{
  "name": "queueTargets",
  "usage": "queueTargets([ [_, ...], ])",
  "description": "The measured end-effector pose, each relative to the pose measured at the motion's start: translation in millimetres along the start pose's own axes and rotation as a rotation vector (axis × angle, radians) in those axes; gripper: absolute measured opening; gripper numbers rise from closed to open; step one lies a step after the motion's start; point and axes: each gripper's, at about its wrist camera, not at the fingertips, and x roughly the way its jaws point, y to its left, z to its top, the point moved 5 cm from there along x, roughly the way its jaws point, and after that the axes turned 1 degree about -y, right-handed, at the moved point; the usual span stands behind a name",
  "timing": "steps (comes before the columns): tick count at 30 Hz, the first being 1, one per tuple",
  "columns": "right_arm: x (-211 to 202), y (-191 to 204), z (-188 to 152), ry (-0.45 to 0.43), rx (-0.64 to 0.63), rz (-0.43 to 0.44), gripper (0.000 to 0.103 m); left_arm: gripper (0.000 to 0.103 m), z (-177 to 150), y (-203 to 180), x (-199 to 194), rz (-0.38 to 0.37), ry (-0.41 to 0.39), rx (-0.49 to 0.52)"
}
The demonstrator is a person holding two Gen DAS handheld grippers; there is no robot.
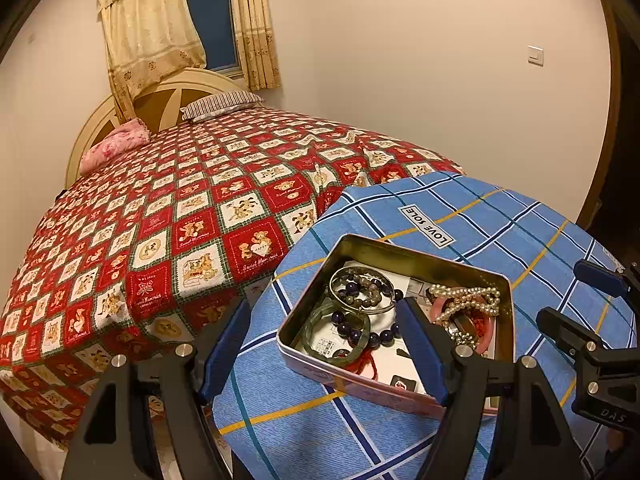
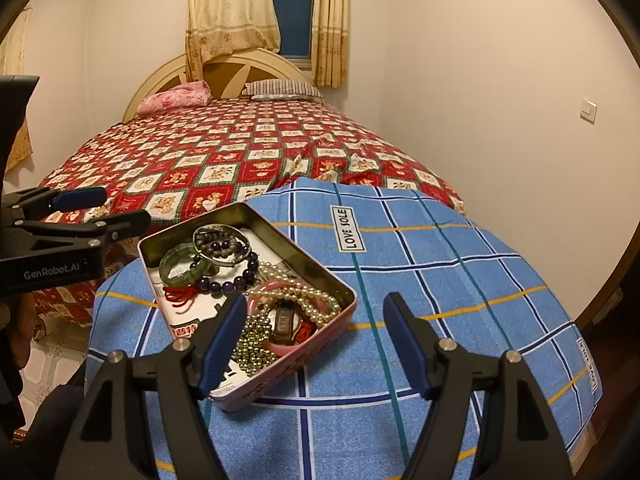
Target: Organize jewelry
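Covering the round surface (image 2: 460, 272) was a blue plaid cloth, set beside a bed (image 2: 240, 148) in a cream-walled room with a curtained window (image 2: 292, 16). On it sat the open jewelry tin (image 2: 152, 246). Both the left claw (image 1: 324, 344) and right claw (image 2: 314, 340) stood spread, pinching nothing.

The tongs' blue pad (image 2: 222, 344) hides part of the tin (image 2: 256, 398).
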Motion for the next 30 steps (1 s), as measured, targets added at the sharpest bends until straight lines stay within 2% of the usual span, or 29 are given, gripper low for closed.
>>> queueTargets([
  [19,0.3,-2.4,-0.5,-0.002,0.0,-0.002,0.074,0.076,-0.3,0.2,-1.6,0.01,-0.001,-0.002],
  [25,0.1,-2.2,-0.3,-0.004,-0.002,-0.004,0.075,0.076,1.0,0.3,-2.8,-0.018,-0.003,-0.013],
  [27,0.5,-3.2,0.2,-0.005,-0.003,-0.003,0.075,0.076,1.3,0.6,-1.3,-0.009,0.003,-0.018],
  [30,0.4,-3.3,0.3,-0.006,-0.004,-0.005,0.075,0.077,0.7,2.1,2.3,0.047,0.011,-0.006],
])
